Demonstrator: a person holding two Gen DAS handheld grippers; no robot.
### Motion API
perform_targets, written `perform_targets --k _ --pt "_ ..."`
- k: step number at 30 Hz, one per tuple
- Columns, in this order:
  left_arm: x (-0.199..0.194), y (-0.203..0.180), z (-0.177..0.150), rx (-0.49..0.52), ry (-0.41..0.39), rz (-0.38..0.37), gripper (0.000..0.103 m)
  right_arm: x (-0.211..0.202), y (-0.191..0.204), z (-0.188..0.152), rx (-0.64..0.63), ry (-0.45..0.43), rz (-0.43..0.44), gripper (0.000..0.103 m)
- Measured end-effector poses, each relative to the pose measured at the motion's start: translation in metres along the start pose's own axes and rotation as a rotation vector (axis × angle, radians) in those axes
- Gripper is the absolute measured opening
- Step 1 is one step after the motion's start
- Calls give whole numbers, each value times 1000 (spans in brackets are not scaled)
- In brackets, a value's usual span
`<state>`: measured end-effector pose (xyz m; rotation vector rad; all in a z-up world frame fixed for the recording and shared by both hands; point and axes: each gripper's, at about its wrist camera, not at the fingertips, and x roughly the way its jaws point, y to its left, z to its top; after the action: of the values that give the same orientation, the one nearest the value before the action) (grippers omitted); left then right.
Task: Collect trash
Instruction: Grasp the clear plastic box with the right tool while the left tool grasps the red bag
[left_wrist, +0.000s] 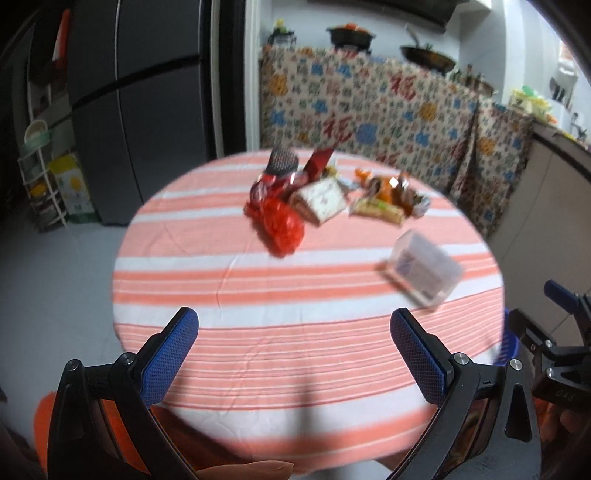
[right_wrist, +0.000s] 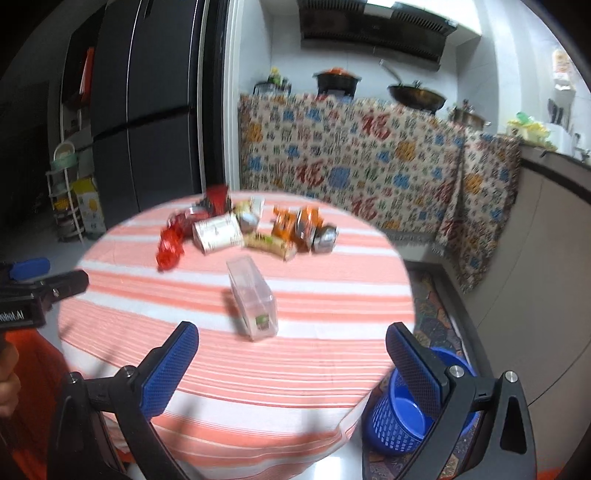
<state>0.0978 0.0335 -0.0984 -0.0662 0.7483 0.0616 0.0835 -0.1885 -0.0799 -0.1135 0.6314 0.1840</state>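
Observation:
A round table (left_wrist: 258, 343) (right_wrist: 207, 373) in a pink-and-white striped cloth carries a heap of trash at its far side: a crumpled red bag (left_wrist: 282, 225) (right_wrist: 169, 248), a white carton (left_wrist: 320, 201) (right_wrist: 217, 233), orange wrappers (left_wrist: 388, 188) (right_wrist: 297, 221) and a green-yellow packet (left_wrist: 376, 211) (right_wrist: 271, 243). Nearer lies a clear plastic box (left_wrist: 423, 267) (right_wrist: 253, 297). My left gripper (left_wrist: 293, 332) is open above the table's near part, holding nothing. My right gripper (right_wrist: 291, 345) is open too, just short of the clear box. A blue mesh bin (right_wrist: 404, 413) stands on the floor at the table's right.
A dark fridge (left_wrist: 140, 110) (right_wrist: 147, 110) stands at the back left beside a white rack (left_wrist: 40, 184). A counter draped in patterned cloth (left_wrist: 369, 110) (right_wrist: 351, 155) runs behind the table, with pots on it. An orange stool (left_wrist: 48, 424) sits low at the left.

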Motion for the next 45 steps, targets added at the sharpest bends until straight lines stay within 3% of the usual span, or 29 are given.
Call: perform_targets --k 10,11,14,20,23,27,34,45 --pt "85 -2 2 -18 157 87 103 84 3 -12 -45 182 128 102" --pt "92 0 2 -30 169 85 103 92 5 -12 -62 197 136 98" --pt "110 3 4 -54 192 86 103 110 7 -12 -90 239 146 67" --pt "132 1 6 -58 200 114 103 126 8 -9 -119 247 196 66" --pt "138 0 12 -56 203 114 103 132 13 -3 -142 235 209 36" --pt "145 1 20 -55 208 118 103 145 14 6 -119 242 183 36" --pt "167 9 41 -25 208 93 103 176 -7 26 -30 246 63 36" --pt "188 16 60 -46 207 113 103 223 -13 58 39 282 26 36"
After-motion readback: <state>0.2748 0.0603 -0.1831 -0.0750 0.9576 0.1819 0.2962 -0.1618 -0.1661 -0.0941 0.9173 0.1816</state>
